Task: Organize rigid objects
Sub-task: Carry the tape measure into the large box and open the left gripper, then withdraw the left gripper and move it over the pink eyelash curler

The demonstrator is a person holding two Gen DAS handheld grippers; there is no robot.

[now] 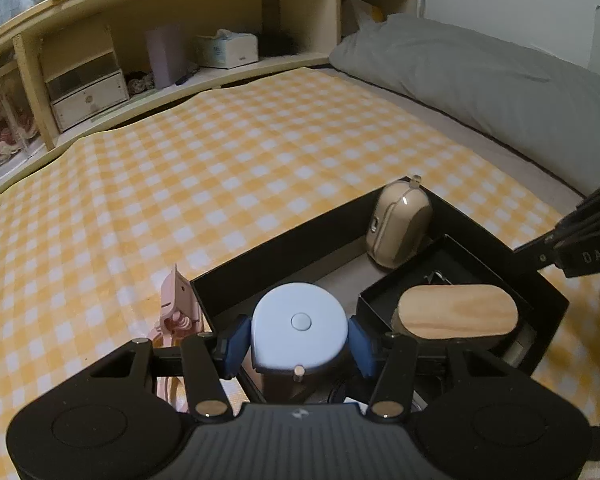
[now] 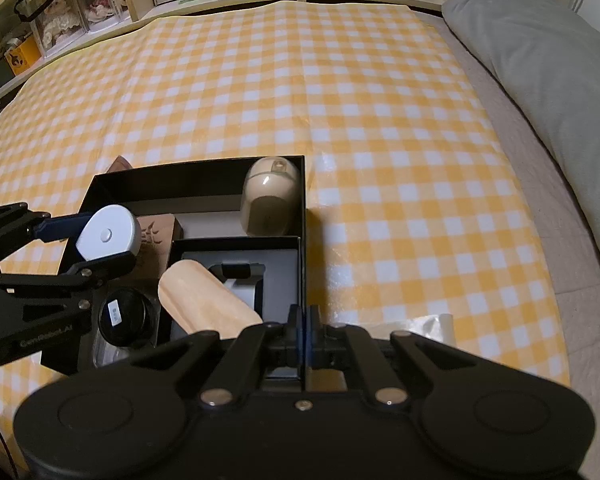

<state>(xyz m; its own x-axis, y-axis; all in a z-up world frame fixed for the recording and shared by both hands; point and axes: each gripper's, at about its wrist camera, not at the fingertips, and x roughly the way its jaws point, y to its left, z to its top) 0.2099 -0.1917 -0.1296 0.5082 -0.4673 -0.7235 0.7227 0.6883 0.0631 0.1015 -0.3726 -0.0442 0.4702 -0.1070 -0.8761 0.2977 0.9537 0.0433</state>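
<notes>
My left gripper (image 1: 300, 338) is shut on a pale blue round tape-measure-like case (image 1: 299, 326), held above the near left part of a black box (image 1: 236, 268); the case also shows in the right wrist view (image 2: 108, 237). In the box stand a beige earbud-style case (image 1: 398, 224), a smaller black tray (image 1: 380, 296) and a wooden oval piece (image 1: 458, 310) lying across the tray. My right gripper (image 2: 303, 334) is shut on the right wall of the black box (image 2: 303, 216). A black round lens-like item (image 2: 124, 314) and a carved wooden block (image 2: 156, 240) lie in the box.
The box sits on a yellow checked cloth (image 1: 180, 168) over a bed. A pink clip (image 1: 178, 312) lies left of the box. A grey pillow (image 1: 480, 76) lies at the right. A wooden shelf (image 1: 100, 72) with boxes runs along the back.
</notes>
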